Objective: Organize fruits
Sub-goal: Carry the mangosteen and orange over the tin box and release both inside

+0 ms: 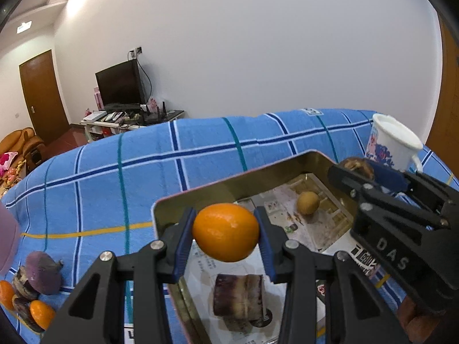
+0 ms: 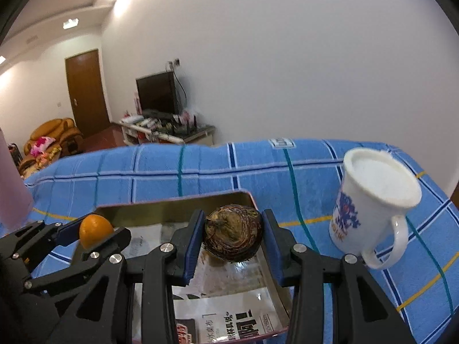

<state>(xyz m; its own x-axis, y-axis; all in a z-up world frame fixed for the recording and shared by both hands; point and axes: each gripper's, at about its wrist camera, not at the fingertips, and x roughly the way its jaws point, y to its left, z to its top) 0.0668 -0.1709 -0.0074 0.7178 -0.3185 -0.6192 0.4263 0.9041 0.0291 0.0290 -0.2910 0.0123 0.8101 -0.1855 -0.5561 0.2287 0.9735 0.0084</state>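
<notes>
My left gripper (image 1: 226, 233) is shut on an orange mandarin (image 1: 225, 232) and holds it above the near left part of a metal tin tray (image 1: 200, 192) lined with printed paper. My right gripper (image 2: 233, 235) is shut on a brown dried fruit (image 2: 233, 233) and holds it over the tray's right side (image 2: 172, 205). In the left wrist view the right gripper (image 1: 361, 172) shows at the tray's right edge. In the right wrist view the left gripper (image 2: 94, 230) shows at left with the mandarin (image 2: 94, 229). A small tan fruit (image 1: 307, 203) and a purple sliced piece (image 1: 239, 299) lie in the tray.
A white mug (image 2: 373, 200) stands right of the tray on the blue checked cloth (image 1: 114, 177). At the left lie a purple root (image 1: 43, 272) and two mandarins (image 1: 41, 314). A pink object (image 2: 11, 189) stands at the far left.
</notes>
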